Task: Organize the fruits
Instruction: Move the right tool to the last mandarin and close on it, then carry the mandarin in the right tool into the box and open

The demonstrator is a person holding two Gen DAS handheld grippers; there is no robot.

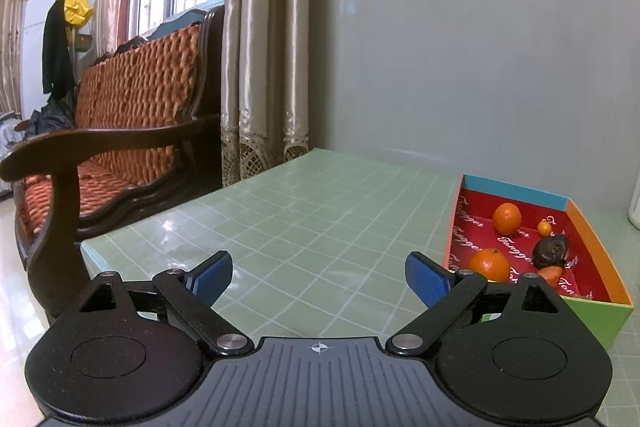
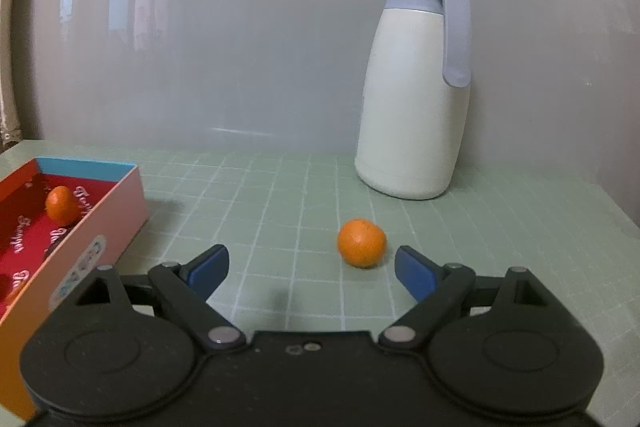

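We've got both grippers spread wide w/ nothing between the pads. Our left gripper [image 1: 319, 277] tilts slightly downward, blue pads [image 1: 426, 281] apart, no contact. Our right gripper [image 2: 311, 269] is angled down too, its fingertips [image 2: 414, 277] apart, pressing on nothing.

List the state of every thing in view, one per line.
Left gripper: open, empty.
Right gripper: open, empty.
Box: open, holding fruit.
Loose orange: on the mat, outside the box.
Jug: upright, lid shut.
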